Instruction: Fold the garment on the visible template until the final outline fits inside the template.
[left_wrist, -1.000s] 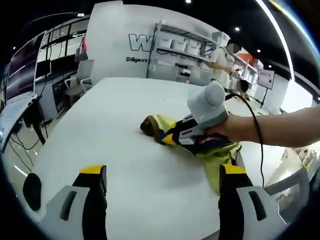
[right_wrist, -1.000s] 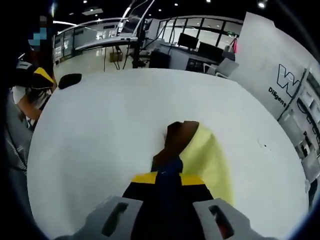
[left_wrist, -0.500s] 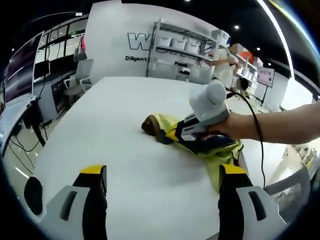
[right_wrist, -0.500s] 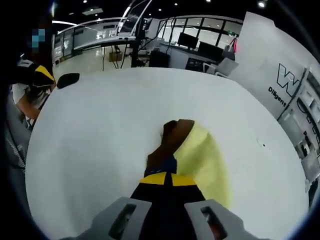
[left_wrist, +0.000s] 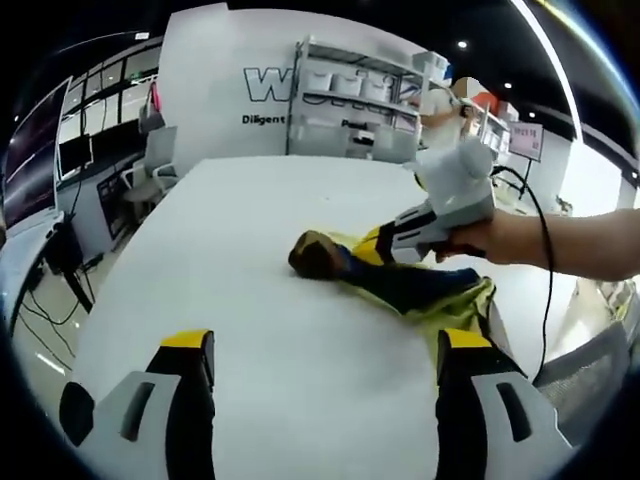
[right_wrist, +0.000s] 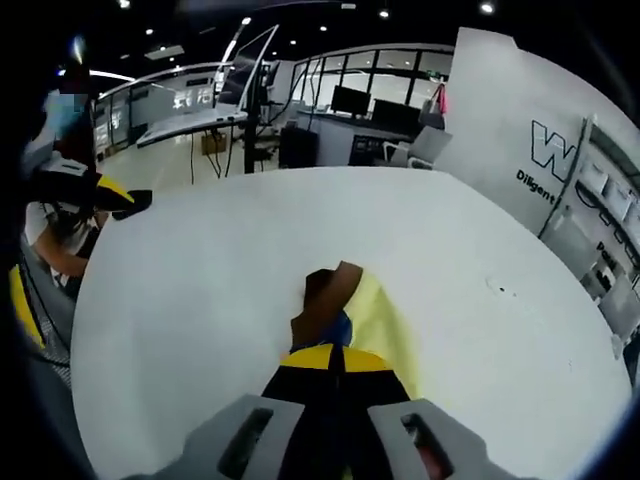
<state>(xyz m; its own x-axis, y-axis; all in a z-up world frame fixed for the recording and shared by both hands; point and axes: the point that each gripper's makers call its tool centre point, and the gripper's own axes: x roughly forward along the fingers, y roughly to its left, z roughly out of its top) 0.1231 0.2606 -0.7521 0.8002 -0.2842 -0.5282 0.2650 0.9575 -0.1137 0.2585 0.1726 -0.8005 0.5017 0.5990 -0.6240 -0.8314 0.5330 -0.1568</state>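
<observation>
The crumpled yellow, navy and brown cloth garment (left_wrist: 395, 280) lies bunched on the large white tabletop (left_wrist: 250, 330), toward the right-hand edge as the left gripper view frames it. Its long axis runs across that view, from a rounded brown end (left_wrist: 312, 256) pointing at the open middle of the tabletop to a looser yellow-green end (left_wrist: 462, 312) that reaches the table's right edge and droops there. In the right gripper view the same bundle (right_wrist: 352, 312) stretches straight away from the camera, brown tip (right_wrist: 325, 290) farthest, yellow fabric along its right side.

The right gripper (left_wrist: 382, 243), grey-bodied with yellow-and-black tips, is held in a person's hand (left_wrist: 470, 240) with a black cable trailing behind; its tips are pressed together and clamp the navy part of the garment near the middle of the bundle, lifting it slightly. In its own view the two yellow tips (right_wrist: 330, 358) meet with cloth between them.

The left gripper (left_wrist: 325, 375) hovers above the near part of the tabletop, its two yellow-capped fingers (left_wrist: 185, 345) spread wide with nothing between them, well apart from the garment.

Bare white surface extends widely to the left of the bundle and beyond it toward the far edge. A small dark speck (right_wrist: 497, 291) marks the surface to the right in the right gripper view.
</observation>
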